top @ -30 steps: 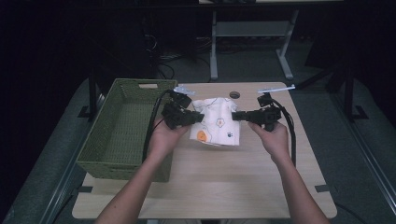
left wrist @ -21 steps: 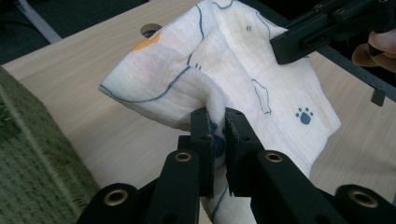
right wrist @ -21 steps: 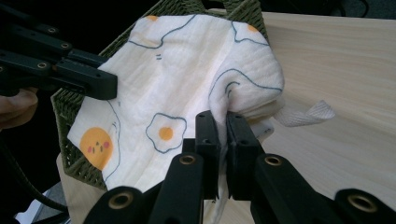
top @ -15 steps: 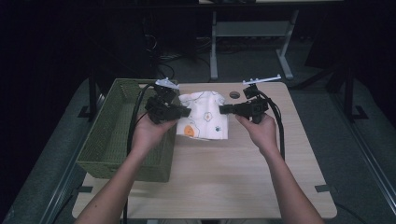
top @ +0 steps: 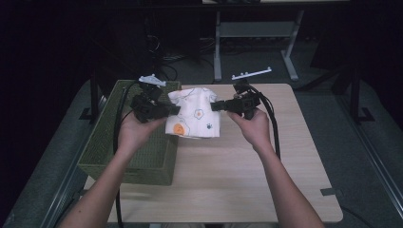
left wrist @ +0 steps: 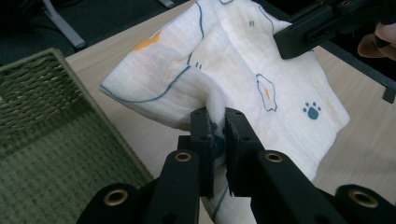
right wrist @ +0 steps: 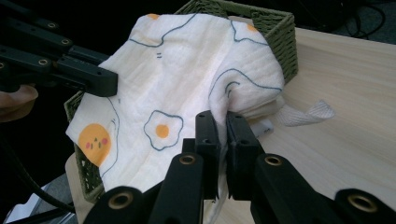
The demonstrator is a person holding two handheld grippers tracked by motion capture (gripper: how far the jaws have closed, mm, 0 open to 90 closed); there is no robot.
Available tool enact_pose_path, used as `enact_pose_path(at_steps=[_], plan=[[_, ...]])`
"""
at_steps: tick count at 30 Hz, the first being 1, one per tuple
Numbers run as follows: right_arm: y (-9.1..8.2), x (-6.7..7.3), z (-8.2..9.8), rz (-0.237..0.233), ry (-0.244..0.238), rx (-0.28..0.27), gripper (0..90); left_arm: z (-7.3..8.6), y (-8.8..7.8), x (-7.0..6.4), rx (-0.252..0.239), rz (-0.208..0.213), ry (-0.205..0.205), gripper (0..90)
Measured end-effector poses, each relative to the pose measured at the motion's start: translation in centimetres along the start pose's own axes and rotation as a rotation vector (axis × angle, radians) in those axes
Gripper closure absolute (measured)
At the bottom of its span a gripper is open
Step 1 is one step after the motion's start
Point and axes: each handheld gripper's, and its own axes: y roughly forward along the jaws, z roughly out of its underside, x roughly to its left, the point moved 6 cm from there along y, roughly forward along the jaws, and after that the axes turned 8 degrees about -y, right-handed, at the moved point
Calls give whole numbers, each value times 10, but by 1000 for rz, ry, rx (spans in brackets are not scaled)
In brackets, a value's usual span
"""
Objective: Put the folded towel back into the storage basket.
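Note:
A folded white cloth printed with fried eggs and paw marks hangs in the air between my two grippers, at the green basket's right edge. My left gripper is shut on the cloth's left edge; in the left gripper view the jaws pinch the cloth. My right gripper is shut on the right edge; the right gripper view has its jaws clamped on a fold of the cloth.
A green woven basket stands on the left side of the light wooden table. A white strap end of the cloth lies on the tabletop. Dark floor and a metal desk frame lie beyond the table.
Both grippers have carried the cloth leftward and a little farther from the person, from the table's middle to the basket's right edge. Both stay shut on it.

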Motion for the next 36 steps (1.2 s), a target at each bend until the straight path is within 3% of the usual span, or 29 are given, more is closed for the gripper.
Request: enact_pose_path(at_steps=[21,36], plan=[[46,35,-30,-47,-35,17,849,10,-48,38,-9,-50,-27,838],[74,55,-40,-74,-57,33,848,28,-65,65,2,-80,-59,837]])
